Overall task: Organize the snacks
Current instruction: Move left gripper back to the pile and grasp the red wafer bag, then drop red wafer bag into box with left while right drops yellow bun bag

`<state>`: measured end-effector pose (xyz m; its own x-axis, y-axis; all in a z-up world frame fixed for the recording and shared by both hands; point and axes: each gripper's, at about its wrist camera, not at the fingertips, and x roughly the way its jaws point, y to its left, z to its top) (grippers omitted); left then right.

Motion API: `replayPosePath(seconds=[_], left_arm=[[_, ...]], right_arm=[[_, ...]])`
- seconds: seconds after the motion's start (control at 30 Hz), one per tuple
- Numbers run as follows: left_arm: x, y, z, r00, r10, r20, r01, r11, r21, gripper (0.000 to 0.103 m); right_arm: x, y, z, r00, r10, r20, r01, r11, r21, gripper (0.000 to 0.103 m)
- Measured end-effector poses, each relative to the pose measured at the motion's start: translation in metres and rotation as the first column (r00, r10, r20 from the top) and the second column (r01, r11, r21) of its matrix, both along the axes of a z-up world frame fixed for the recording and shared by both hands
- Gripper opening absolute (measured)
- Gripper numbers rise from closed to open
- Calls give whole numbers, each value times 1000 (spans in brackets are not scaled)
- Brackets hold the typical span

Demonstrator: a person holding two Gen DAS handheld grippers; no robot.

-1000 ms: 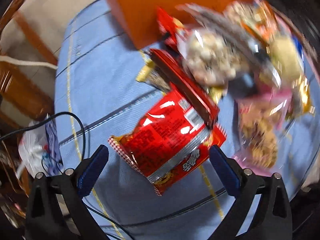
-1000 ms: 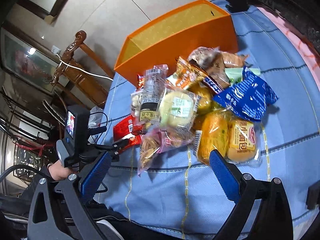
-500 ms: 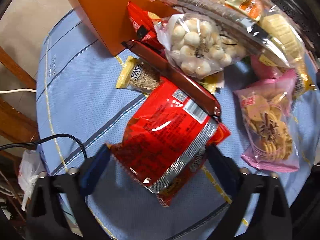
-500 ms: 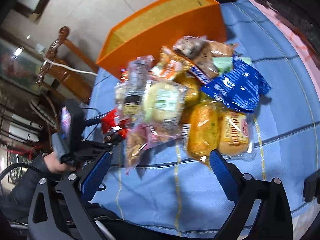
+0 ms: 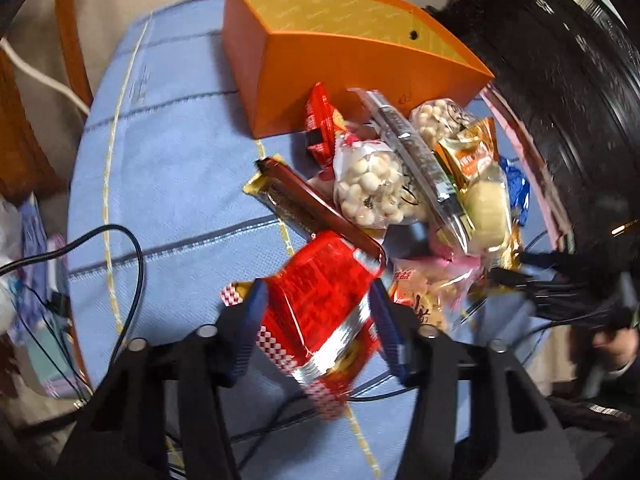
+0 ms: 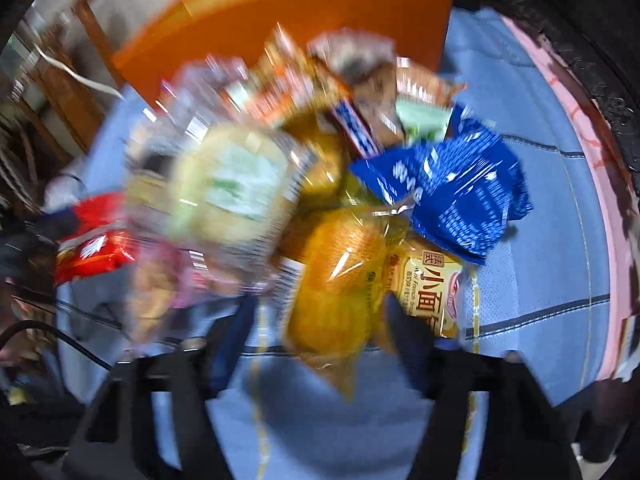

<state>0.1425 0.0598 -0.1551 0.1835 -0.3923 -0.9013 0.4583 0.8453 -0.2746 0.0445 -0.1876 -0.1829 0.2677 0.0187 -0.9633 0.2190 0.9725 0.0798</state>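
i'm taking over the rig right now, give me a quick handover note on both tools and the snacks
Left tool: jaws have just been closing, now pressing both sides of the red snack bag.
Right tool: jaws have just been closing around the orange-yellow bread packet; the picture is blurred, so contact is unclear.
Orange box: stands behind the pile on the blue tablecloth, no snack visible inside.
Done: nothing sorted yet.
Left: the whole pile, including the blue bag and the bag of white balls. Probably the box is where they go.
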Motion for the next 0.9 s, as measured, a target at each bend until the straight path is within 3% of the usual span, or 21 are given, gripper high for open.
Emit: replayPosePath(seconds=[0.17,0.23,0.27,0.3,0.43,0.5,0.57,0.7,0.83,0.9], left_arm=[[-2,-6,-24,998,2,-67,-1,1000,14,47],[-9,-15,-30,998,-24,-62,27,999,46,50],[-12,-18,-31,998,-40,-46,43,997,59,56],[-13,-22,-32,998,-60,-33,62,996,68,66],[-15,-39,-26,984,-154,84,132,966,223,80],[-14,-41,-17,972,-191,139,152,956,252,96],[-14,-42,-12,949,-259,177,207,940,270,97],[-21,-52,-35,899,-424,108,362,860,360,97],[-36,-63,-59,824,-559,92,466,761,452,97],[-38,-68,-71,814,-574,83,474,741,476,99]], right_arm=[[12,4,-16,998,36,-48,-37,999,-26,58],[12,2,-18,997,37,-61,-36,999,13,52],[11,2,-18,996,49,-70,-46,998,36,43],[11,1,-17,996,54,-69,-52,998,36,40],[0,-7,-14,997,41,-61,-36,996,82,38],[-9,-12,-8,998,25,-51,-19,993,119,38],[-21,-19,0,999,-3,-35,9,986,164,38],[-32,-32,6,999,-31,-21,34,981,189,38],[-35,-36,15,999,-37,-10,38,977,209,38],[-37,-35,19,999,-31,-4,32,978,206,38]])
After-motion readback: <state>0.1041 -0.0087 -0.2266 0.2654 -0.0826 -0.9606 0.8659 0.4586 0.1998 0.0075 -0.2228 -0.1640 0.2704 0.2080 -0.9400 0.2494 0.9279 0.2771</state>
